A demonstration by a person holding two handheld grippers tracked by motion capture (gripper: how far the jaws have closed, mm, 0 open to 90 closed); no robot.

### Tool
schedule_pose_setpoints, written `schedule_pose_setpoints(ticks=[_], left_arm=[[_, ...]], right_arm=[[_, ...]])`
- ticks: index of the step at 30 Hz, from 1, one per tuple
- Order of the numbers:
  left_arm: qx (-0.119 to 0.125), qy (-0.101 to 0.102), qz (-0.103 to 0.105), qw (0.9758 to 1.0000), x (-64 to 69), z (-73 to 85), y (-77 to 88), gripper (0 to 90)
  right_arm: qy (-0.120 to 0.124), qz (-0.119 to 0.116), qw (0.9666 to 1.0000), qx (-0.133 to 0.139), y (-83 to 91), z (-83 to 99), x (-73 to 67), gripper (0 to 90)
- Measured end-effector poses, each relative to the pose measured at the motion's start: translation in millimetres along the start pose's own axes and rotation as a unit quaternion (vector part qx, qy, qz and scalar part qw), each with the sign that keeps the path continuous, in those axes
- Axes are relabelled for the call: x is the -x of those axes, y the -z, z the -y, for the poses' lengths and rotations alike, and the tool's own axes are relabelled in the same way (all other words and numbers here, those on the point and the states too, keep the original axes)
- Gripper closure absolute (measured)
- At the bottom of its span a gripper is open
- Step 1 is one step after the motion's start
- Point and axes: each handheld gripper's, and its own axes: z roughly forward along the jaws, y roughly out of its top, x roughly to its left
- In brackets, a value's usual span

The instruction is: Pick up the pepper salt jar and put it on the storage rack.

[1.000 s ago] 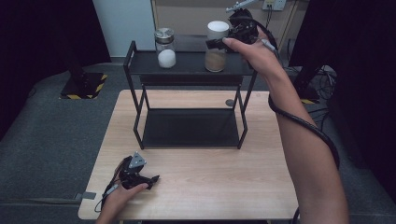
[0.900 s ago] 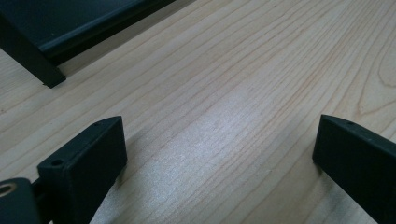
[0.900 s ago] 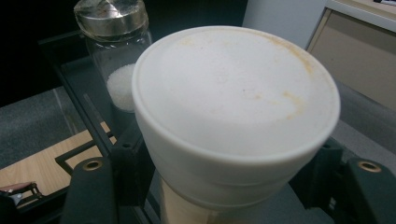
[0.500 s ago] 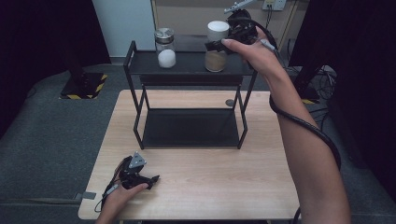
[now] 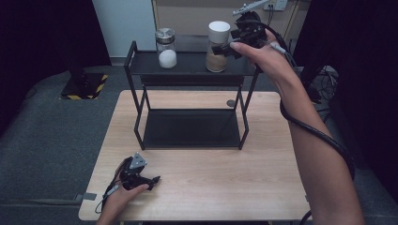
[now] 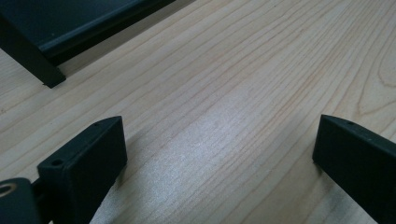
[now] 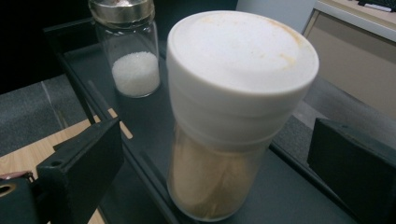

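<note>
On wooden table (image 5: 234,178): black two-tier rack (image 5: 190,69) at far side, bare wood in front. Top shelf: white-capped jar of tan powder (image 5: 218,46) upright near right end, glass salt jar (image 5: 166,48) well apart to its left. Right gripper (image 5: 230,45) jaws just opened, straddling tan jar, pads clear of it. Left gripper (image 5: 152,179) spread wide, empty, low over bare wood near front-left edge.

Jars: two on the rack's top shelf, a white-lidded jar (image 5: 218,46) of brown powder and a metal-lidded jar (image 5: 166,47) of white grains
Racks: one black rack (image 5: 191,126), two shelves
Tables: one wooden table (image 5: 225,178)
Grippers: two, left gripper (image 5: 152,179) and right gripper (image 5: 220,48)
Small round things on the table: one (image 5: 230,103)
</note>
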Motion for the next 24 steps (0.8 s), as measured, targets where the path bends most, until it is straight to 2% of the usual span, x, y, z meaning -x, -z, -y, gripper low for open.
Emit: schedule_pose_setpoints(ticks=[9, 24], left_arm=[[0.0, 0.0, 0.0, 1.0, 0.0, 0.0, 0.0, 1.8], [0.0, 0.0, 0.0, 1.0, 0.1, 0.0, 0.0, 1.8]], right_arm=[[0.005, 0.009, 0.9999, -0.002, 13.4, 5.1, -12.9, 2.8], [0.04, 0.002, 0.9991, -0.012, 24.6, 22.4, -44.3, 2.9]])
